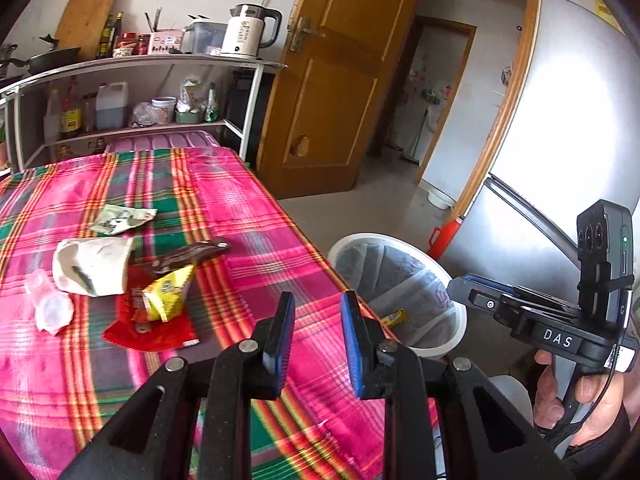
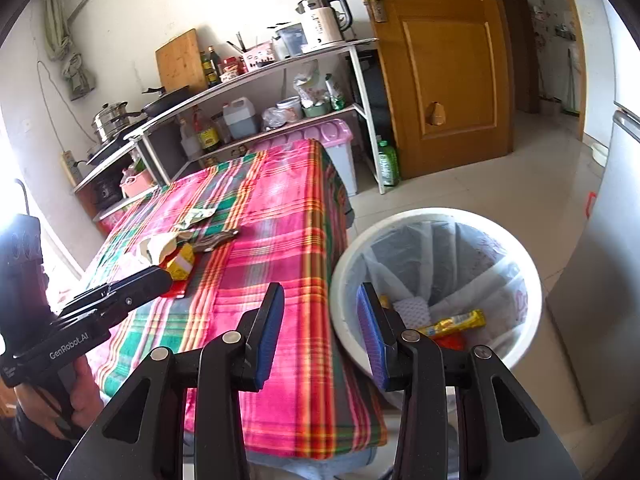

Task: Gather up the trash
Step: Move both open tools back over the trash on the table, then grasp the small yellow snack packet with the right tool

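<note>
Trash is seen heaped on the left of a plaid-covered counter (image 1: 248, 216), well apart from the lined white bin (image 2: 436, 216) standing on the floor at its right edge, where a yellow wrapper (image 2: 456, 322) already lies. The left gripper (image 1: 318, 332) and right gripper (image 2: 320, 332) are both held with jaws apart and nothing between them. The pile, comprising a crumpled white paper bag (image 1: 94, 266), a yellow snack packet (image 1: 166, 292), a dark wrapper (image 1: 192, 254), a red wrapper (image 1: 152, 330) and a clear plastic piece (image 1: 50, 304), is judged light, soft and crinkly; slick foil may slip, so a raised fold or crimped edge is best pinched.
</note>
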Demonstrator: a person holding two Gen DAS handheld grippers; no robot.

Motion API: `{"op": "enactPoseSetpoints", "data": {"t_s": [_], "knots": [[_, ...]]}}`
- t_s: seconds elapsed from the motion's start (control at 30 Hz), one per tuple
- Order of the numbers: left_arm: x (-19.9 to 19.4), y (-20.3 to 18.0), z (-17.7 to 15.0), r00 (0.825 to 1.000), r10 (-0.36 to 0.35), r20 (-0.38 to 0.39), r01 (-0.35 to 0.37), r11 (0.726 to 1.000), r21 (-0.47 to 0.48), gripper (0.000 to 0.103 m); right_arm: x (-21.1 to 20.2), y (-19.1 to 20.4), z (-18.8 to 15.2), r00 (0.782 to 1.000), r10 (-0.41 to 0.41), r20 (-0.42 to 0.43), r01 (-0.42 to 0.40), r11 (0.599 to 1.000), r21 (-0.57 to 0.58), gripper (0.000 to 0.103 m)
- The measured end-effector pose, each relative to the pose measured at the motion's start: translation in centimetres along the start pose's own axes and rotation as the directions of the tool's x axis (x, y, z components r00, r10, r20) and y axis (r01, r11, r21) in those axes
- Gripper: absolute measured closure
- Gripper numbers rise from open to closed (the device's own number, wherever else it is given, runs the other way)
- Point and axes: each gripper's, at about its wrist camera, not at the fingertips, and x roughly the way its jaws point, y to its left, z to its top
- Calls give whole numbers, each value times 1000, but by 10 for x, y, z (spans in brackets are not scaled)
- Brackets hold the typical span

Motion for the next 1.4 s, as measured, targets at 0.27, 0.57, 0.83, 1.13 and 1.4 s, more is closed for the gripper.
{"op": "enactPoseSetpoints", "data": {"t_s": [0.27, 0.57, 0.83, 1.13, 1.4], "knots": [[-28, 35, -9, 996, 78, 35, -77, 996, -43, 67, 13, 28, 1, 998, 63, -25, -64, 997, -48, 64], [-49, 75, -14, 985, 164, 60, -157, 982, -105, 63, 32, 59, 5, 991, 119, -58, -123, 989, -86, 64], [-60, 111, -16, 966, 248, 73, -235, 959, -156, 54, 52, 87, 9, 983, 159, -90, -169, 978, -120, 64], [-51, 156, -16, 944, 330, 27, -317, 924, -214, 49, 85, 114, 15, 971, 195, -139, -213, 968, -133, 64], [-30, 178, -15, 943, 331, -29, -329, 915, -234, 48, 115, 133, 17, 962, 205, -180, -230, 964, -134, 64]]}}
